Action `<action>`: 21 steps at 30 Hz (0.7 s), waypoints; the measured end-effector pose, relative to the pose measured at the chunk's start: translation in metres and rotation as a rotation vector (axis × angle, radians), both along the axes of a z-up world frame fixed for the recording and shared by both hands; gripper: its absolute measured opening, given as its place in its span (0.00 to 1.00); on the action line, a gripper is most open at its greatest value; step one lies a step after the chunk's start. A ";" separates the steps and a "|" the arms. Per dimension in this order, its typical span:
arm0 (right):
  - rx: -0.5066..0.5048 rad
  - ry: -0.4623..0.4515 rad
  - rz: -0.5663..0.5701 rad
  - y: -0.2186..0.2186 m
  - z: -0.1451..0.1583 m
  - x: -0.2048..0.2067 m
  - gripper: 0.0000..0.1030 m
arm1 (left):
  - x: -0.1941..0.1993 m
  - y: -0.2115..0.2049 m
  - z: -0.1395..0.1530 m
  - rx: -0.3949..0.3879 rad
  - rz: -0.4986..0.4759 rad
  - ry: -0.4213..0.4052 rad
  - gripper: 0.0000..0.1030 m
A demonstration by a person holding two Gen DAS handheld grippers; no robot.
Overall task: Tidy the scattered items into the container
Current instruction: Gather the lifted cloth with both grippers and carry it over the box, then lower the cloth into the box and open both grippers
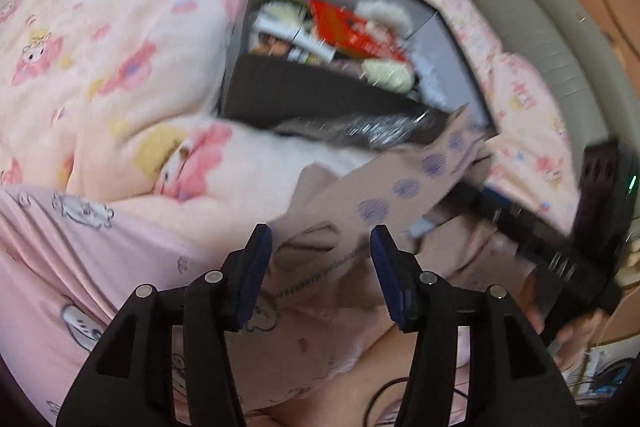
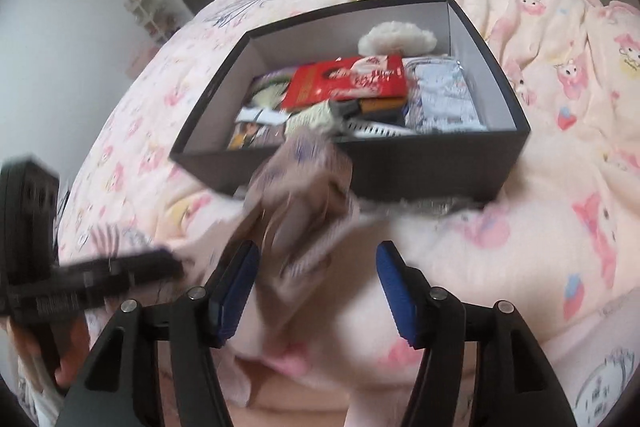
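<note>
1 box (image 2: 352, 171) | 1 beige cloth (image 2: 304, 183) | 2 tongs (image 1: 320, 267) (image 2: 316, 283) agape

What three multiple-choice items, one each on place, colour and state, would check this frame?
1. Where does the box sit?
A. on the quilt
B. on a shelf
C. on the floor

2. What colour is the flat packet in the box?
A. green
B. red
C. black

3. How do the left gripper jaws stand?
A. shut on the cloth
B. shut on nothing
C. open

Answers:
1 A, the pink quilt surrounds the box on all sides.
2 B, it lies red among the box's contents.
3 C, the blue pads are apart, with the beige cloth blurred beyond them.
</note>
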State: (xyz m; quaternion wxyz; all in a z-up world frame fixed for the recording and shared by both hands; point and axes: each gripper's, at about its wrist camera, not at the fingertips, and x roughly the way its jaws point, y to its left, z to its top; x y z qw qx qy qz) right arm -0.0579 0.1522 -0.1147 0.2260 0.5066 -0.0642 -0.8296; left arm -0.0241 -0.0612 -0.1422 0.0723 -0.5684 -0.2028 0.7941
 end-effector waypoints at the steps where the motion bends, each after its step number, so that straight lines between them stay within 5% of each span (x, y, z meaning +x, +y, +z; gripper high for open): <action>1: 0.009 -0.002 0.000 -0.004 -0.003 -0.009 0.56 | -0.002 0.002 -0.006 -0.015 -0.003 -0.021 0.51; 3: 0.014 0.011 0.026 -0.009 -0.010 -0.015 0.52 | -0.004 0.005 -0.014 -0.014 -0.005 -0.032 0.46; 4: 0.013 0.003 0.025 -0.009 -0.014 -0.017 0.35 | -0.004 0.006 -0.016 -0.015 -0.004 -0.026 0.38; 5: 0.009 -0.021 0.012 -0.006 -0.019 -0.019 0.18 | -0.004 0.008 -0.016 -0.011 -0.007 -0.019 0.16; 6: -0.007 -0.054 -0.001 -0.004 -0.025 -0.022 0.17 | -0.004 0.008 -0.015 0.003 -0.008 -0.011 0.05; 10: -0.049 -0.050 -0.023 0.011 -0.016 -0.012 0.11 | -0.003 0.010 0.013 0.033 -0.016 0.079 0.03; 14: -0.134 0.030 0.003 0.022 0.030 -0.011 0.10 | -0.017 0.010 0.074 0.043 -0.058 0.229 0.03; 18: -0.162 0.178 0.027 0.022 0.086 -0.040 0.11 | -0.056 0.010 0.123 -0.018 -0.075 0.346 0.04; 21: -0.145 0.234 0.027 0.014 0.104 -0.079 0.11 | -0.096 0.006 0.129 -0.063 -0.058 0.356 0.04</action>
